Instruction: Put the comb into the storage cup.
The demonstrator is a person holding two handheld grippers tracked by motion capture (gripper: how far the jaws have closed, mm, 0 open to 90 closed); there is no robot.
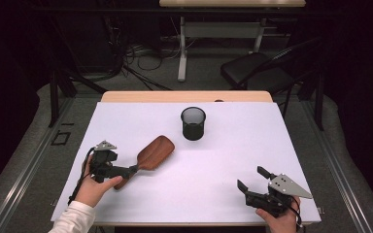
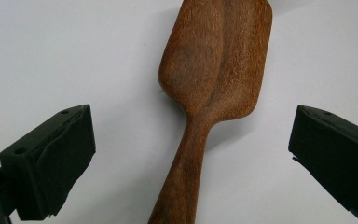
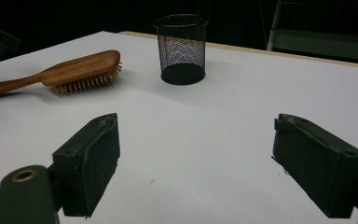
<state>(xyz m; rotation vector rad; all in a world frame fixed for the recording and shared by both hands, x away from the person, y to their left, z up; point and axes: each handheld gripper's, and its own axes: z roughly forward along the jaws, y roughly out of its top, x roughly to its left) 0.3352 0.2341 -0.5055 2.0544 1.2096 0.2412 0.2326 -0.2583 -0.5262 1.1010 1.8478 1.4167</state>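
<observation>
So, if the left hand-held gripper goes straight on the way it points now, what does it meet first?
Most likely the wooden hairbrush. The left hand-held gripper has open jaws on either side of the handle, which lies on the white table. The head is just ahead, though depth is hard to judge.

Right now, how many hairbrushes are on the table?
1. The brush lies bristles down on the left side of the table, its handle between the open fingers of the left gripper. Nothing seems to hide another.
</observation>
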